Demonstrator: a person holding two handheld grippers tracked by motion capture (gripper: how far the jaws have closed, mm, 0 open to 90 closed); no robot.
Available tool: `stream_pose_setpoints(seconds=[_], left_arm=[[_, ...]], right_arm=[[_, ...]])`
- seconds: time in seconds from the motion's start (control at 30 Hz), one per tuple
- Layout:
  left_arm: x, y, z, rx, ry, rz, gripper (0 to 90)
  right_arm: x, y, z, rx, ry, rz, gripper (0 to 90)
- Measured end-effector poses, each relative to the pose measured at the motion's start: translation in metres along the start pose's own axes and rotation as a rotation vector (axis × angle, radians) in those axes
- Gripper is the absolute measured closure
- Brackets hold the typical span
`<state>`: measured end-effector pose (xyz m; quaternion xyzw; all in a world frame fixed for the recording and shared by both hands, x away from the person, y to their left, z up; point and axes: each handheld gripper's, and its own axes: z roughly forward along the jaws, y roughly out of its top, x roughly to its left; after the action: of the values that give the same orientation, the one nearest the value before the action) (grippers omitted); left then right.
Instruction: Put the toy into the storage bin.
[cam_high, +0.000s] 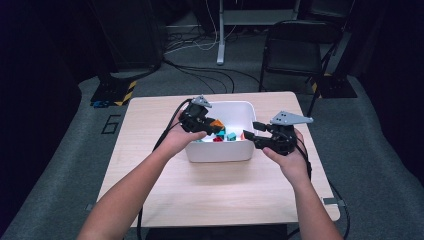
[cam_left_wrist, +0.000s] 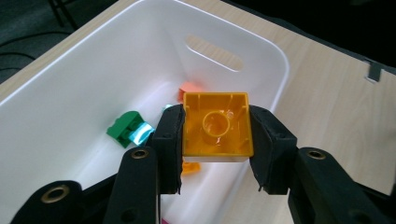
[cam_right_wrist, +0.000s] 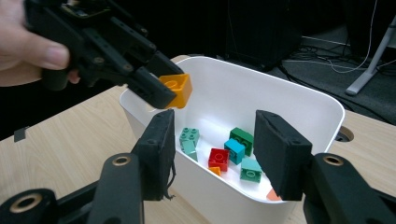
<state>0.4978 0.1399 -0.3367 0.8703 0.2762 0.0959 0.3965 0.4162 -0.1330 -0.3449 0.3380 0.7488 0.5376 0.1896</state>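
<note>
While the left gripper (cam_left_wrist: 215, 144) hangs above the white bin (cam_high: 220, 150), its fingers (cam_left_wrist: 169, 140) are clamped on the two sides of an orange brick (cam_left_wrist: 217, 127), whose hollow underside faces the camera in the left gripper view. That brick is raised clear of the loose bricks (cam_right_wrist: 232, 151) lying on the bin's floor. At the bin's other side, the right gripper (cam_right_wrist: 215, 154) holds nothing, fingers partly apart, over the wooden tabletop (cam_high: 150, 165).

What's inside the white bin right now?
The white bin holds loose toy bricks: a red one, a blue one, green ones and teal ones. The gripper hides part of the floor.
</note>
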Motion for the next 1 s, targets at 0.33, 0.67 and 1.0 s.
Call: stream_pose_setpoints(seconds=[0.33, 0.67, 1.0], left_arm=[[0.024, 0.004, 0.018, 0.025, 0.035, -0.030, 58.3], [0.038, 0.014, 0.038, 0.048, 0.044, -0.023, 58.3], [0.045, 0.015, 0.059, 0.110, 0.062, -0.042, 57.8]], right_arm=[[0.003, 0.000, 0.002, 0.010, 0.001, -0.004, 48.2], [0.000, 0.000, -0.003, -0.001, -0.010, -0.001, 48.2], [0.000, -0.001, -0.005, -0.001, -0.013, 0.001, 48.2]])
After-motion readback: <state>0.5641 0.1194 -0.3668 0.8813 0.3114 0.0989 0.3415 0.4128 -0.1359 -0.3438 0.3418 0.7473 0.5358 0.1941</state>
